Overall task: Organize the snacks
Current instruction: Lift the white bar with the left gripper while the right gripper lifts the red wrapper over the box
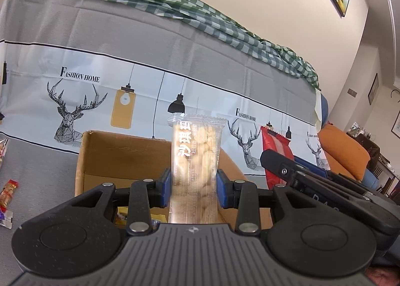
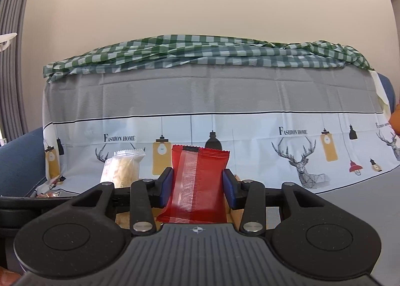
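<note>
My left gripper (image 1: 193, 182) is shut on a clear-wrapped beige snack bar (image 1: 196, 161) with white lettering, held upright above an open cardboard box (image 1: 120, 153). A yellow packet (image 1: 125, 216) lies inside the box, mostly hidden by the gripper. My right gripper (image 2: 197, 186) is shut on a red snack packet (image 2: 197, 183), also held upright; a strip of cardboard (image 2: 235, 216) shows beneath it. The right gripper's black body (image 1: 300, 176) and the red packet (image 1: 275, 148) appear at right in the left wrist view. The beige bar (image 2: 123, 168) shows at left in the right wrist view.
Loose wrapped snacks (image 1: 7, 193) lie on the grey cover at far left. A sofa back draped in a grey deer-print cloth (image 2: 200, 100) with a green checked cloth (image 2: 200, 53) on top rises behind. An orange cushion (image 1: 345, 151) sits at right.
</note>
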A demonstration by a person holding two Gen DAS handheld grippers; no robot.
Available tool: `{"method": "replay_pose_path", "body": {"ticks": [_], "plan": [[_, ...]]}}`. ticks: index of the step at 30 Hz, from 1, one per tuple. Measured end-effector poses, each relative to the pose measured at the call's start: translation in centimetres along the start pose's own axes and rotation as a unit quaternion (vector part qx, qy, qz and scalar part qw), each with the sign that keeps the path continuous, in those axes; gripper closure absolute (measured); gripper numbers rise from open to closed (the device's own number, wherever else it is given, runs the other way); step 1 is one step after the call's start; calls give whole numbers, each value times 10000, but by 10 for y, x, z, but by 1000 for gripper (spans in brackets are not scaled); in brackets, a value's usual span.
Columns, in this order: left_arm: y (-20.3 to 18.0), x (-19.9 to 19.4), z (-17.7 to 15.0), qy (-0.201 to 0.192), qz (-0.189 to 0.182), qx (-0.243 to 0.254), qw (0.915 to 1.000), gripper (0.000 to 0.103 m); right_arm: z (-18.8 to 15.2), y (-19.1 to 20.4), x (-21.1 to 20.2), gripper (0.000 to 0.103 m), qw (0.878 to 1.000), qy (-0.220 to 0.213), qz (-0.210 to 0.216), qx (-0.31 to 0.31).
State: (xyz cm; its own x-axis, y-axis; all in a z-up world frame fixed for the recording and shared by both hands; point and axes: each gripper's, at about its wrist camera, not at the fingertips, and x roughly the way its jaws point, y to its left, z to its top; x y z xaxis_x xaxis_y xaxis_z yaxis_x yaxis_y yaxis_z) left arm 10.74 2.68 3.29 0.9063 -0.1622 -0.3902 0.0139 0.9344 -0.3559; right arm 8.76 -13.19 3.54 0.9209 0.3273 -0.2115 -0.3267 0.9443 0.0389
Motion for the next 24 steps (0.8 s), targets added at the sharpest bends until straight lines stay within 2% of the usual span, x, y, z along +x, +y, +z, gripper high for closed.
{"method": "replay_pose_path", "body": {"ticks": [24], "plan": [[2, -3, 2, -41, 18, -59, 10000, 64, -1, -1, 3, 59, 10000, 50, -16, -84]]}}
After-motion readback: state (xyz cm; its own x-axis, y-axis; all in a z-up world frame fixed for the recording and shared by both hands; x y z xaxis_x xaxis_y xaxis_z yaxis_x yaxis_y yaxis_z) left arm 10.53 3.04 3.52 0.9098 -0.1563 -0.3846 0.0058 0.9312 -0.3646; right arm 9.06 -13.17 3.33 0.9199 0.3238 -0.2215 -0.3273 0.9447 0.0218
